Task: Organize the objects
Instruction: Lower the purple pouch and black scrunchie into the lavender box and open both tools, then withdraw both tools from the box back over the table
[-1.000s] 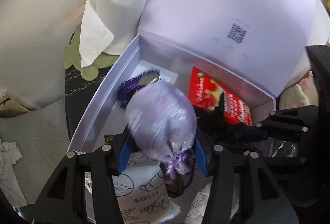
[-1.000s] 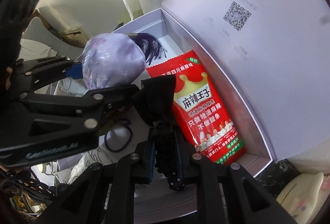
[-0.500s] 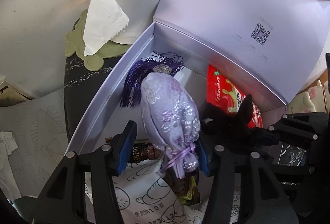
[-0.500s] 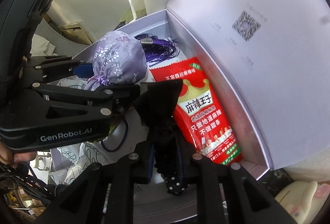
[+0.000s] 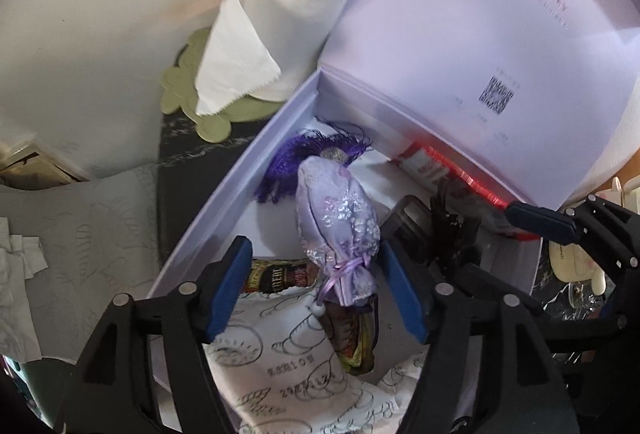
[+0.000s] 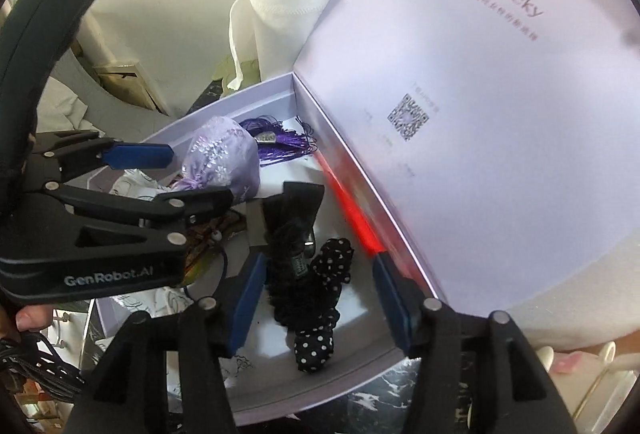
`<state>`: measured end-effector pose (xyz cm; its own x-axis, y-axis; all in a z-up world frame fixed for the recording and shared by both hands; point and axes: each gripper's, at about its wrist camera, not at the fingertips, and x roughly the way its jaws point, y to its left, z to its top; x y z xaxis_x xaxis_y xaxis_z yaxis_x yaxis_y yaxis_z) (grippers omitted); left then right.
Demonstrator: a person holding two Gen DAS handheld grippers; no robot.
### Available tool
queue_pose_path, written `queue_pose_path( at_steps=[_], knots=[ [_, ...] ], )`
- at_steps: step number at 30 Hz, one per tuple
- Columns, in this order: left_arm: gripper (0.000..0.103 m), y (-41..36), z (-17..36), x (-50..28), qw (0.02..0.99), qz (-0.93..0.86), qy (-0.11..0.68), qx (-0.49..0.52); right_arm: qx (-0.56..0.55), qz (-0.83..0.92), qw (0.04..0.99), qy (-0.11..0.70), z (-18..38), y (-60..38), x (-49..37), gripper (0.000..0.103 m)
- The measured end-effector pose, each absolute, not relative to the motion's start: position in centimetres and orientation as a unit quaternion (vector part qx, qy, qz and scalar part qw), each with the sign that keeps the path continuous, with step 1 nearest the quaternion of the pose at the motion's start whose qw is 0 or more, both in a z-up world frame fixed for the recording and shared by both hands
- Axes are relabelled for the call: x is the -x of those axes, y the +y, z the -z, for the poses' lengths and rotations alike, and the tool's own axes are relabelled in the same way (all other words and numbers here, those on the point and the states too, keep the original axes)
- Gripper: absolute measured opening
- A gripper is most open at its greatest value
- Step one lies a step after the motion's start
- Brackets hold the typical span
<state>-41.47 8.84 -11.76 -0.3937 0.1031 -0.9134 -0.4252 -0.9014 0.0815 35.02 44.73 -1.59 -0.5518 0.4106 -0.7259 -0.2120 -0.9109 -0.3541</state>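
A white wall [image 5: 80,46] with small scuffs stands behind a dark marble-patterned counter [image 5: 188,158]. Grey quilted fabric [image 5: 88,234] lies left of the counter. A wooden frame [image 6: 120,74] leans at the wall's foot. Bright daylight washes the surfaces.

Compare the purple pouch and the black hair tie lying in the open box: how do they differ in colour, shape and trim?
The purple pouch is pale lilac with shiny embroidery; the black hair tie is dark, partly dotted white. The pouch is plump and rounded; the hair tie is limp and strung out. The pouch ends in a purple tassel; the hair tie has ruffled fabric. Both lie loose inside the box, each between opening fingers that do not press it.
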Motion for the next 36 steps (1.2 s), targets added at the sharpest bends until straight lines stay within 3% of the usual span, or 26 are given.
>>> queue_pose_path(
  at_steps=[3, 24, 33, 34, 36],
  knots=[
    [0.076, 8.7, 10.9, 40.8, 0.157, -0.826, 0.158, 0.517, 0.433, -0.875, 0.179, -0.119, 1.0, 44.4, -35.4, 0.056],
    [0.091, 8.2, -1.0, 35.6, 0.102, -0.861, 0.159, 0.472, 0.365, -0.903, 0.159, -0.16, -6.5, 40.7, -43.8, 0.064],
    [0.091, 7.8, -5.8, 30.1, 0.067, -0.882, 0.156, 0.44, 0.327, -0.918, 0.143, -0.172, -9.2, 38.1, -47.8, 0.067],
    [0.091, 7.9, -6.4, 30.2, 0.13, -0.867, 0.189, 0.442, 0.323, -0.919, 0.142, -0.174, -9.4, 37.9, -48.3, 0.068],
    [0.091, 7.7, -7.6, 28.7, 0.128, -0.874, 0.185, 0.431, 0.315, -0.923, 0.136, -0.176, -9.9, 37.4, -49.3, 0.068]
  ],
)
